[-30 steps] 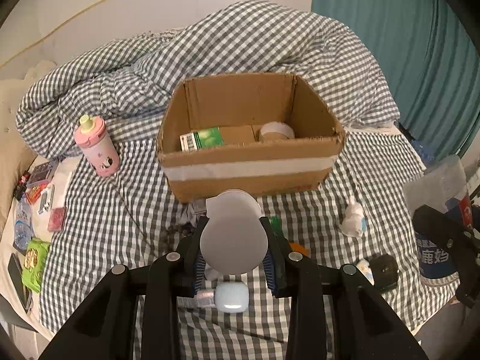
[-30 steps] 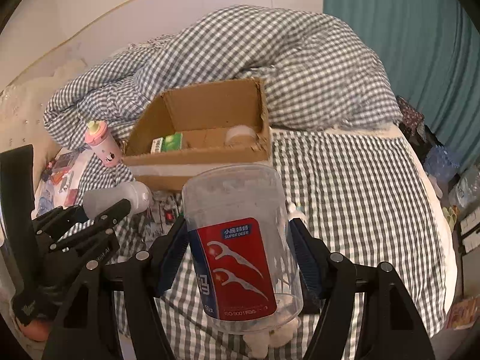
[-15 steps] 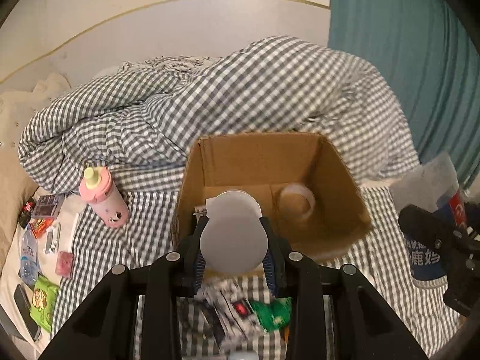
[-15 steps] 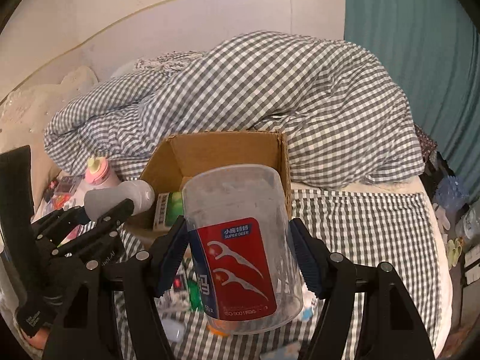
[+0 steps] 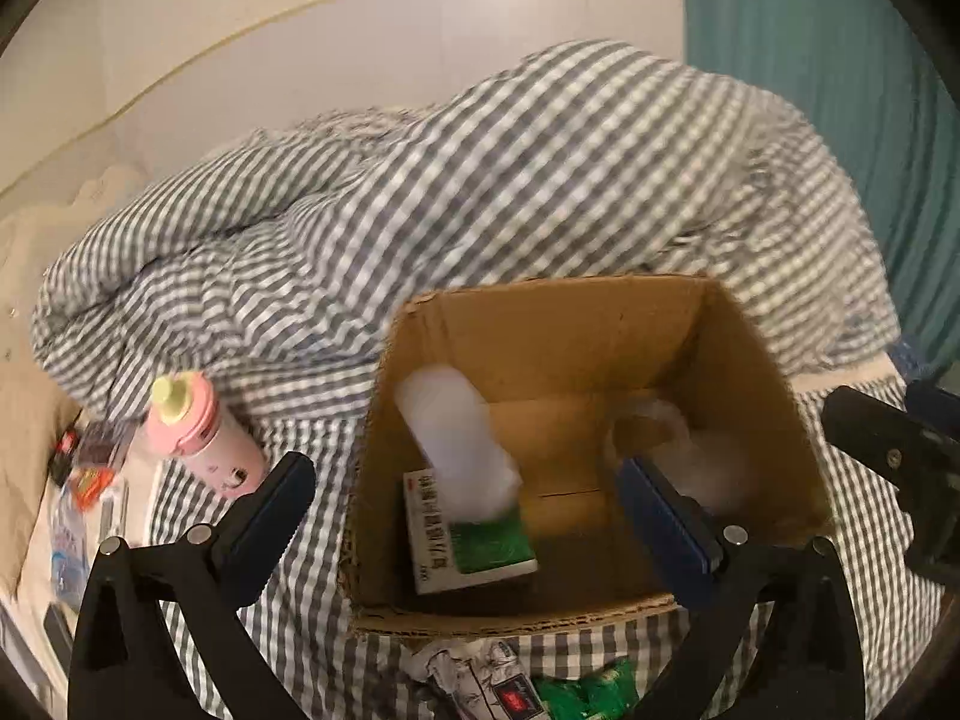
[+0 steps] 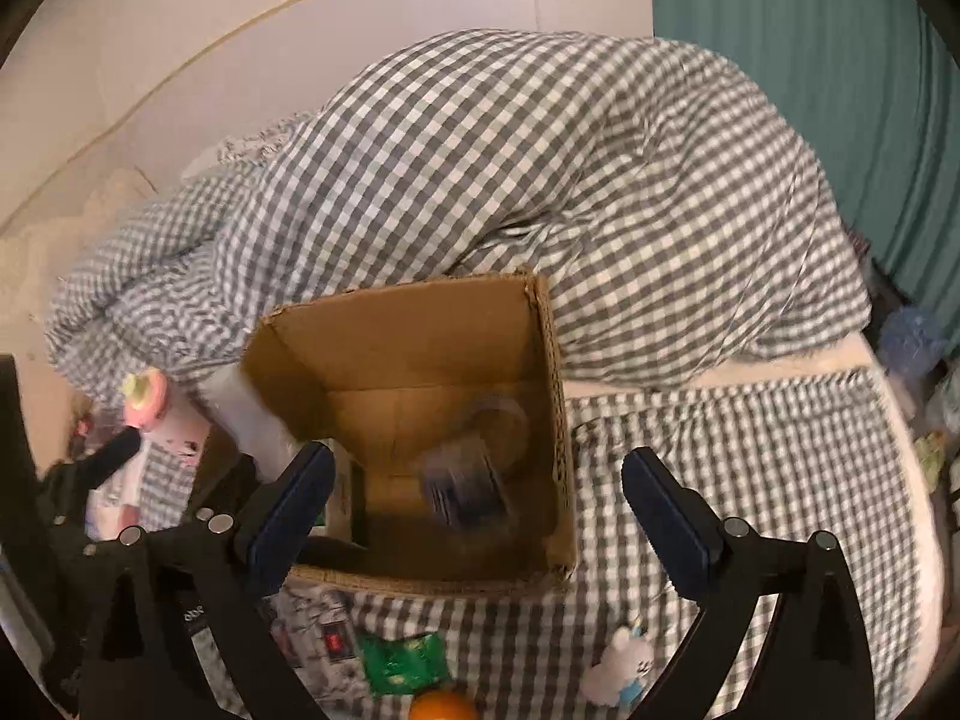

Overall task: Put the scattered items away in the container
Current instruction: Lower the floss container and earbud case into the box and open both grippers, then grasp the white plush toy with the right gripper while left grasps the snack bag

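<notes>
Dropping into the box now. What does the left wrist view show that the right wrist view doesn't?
Left wrist only: the white bottle blurred above the green-and-white carton in the box, and snack packets at far left.

Right wrist only: an orange fruit, a small white bunny toy, and a blurred jar inside the box.

Both: cardboard box, pink bottle, checked duvet, jaws opening with nothing between.
</notes>
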`<state>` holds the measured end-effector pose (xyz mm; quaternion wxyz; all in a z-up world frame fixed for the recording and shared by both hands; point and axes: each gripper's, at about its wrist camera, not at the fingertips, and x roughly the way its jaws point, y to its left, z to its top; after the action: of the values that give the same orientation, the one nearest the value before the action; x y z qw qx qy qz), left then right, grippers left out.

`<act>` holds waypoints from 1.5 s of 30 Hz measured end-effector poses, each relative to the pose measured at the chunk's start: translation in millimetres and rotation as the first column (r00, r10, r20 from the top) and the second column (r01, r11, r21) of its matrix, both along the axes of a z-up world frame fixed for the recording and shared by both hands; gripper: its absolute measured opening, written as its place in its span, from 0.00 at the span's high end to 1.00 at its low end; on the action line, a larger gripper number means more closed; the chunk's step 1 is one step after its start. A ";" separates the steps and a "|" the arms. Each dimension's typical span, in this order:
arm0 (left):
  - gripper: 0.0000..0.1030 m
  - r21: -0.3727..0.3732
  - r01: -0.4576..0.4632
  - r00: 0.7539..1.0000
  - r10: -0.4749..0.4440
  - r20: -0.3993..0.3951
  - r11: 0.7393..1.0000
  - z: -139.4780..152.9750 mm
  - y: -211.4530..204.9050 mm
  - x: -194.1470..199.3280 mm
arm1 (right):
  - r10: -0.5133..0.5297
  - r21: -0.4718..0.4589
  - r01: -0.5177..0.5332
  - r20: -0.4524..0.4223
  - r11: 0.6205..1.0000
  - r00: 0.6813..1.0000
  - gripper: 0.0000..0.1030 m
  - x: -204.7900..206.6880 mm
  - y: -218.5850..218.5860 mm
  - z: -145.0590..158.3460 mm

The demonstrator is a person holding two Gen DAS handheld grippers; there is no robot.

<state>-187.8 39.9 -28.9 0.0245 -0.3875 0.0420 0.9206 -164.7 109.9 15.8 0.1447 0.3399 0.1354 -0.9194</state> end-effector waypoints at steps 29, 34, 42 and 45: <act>0.00 0.055 0.055 0.998 -0.057 0.028 0.997 19.8 -26.7 153.3 | -0.026 0.088 0.035 -0.096 0.996 0.995 0.06 186.5 55.3 9.9; 0.00 0.083 0.030 0.998 -0.034 0.055 0.996 -7.8 -42.5 176.0 | -0.092 0.085 0.095 -0.045 0.992 0.995 0.06 196.5 88.5 -18.1; 0.00 0.085 0.004 0.990 -0.016 0.141 0.996 -76.0 -58.6 200.4 | -0.191 0.164 0.176 0.076 0.971 0.979 0.06 194.4 130.6 -95.5; 0.00 0.081 0.000 0.985 -0.014 0.171 0.997 -95.5 -62.0 206.3 | -0.218 0.211 0.184 0.148 0.960 0.965 0.06 194.9 136.3 -129.0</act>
<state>18.5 -22.1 -124.4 0.0469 -0.4639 0.0040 0.8846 30.2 246.2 -113.2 0.0272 0.4415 0.1767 -0.8793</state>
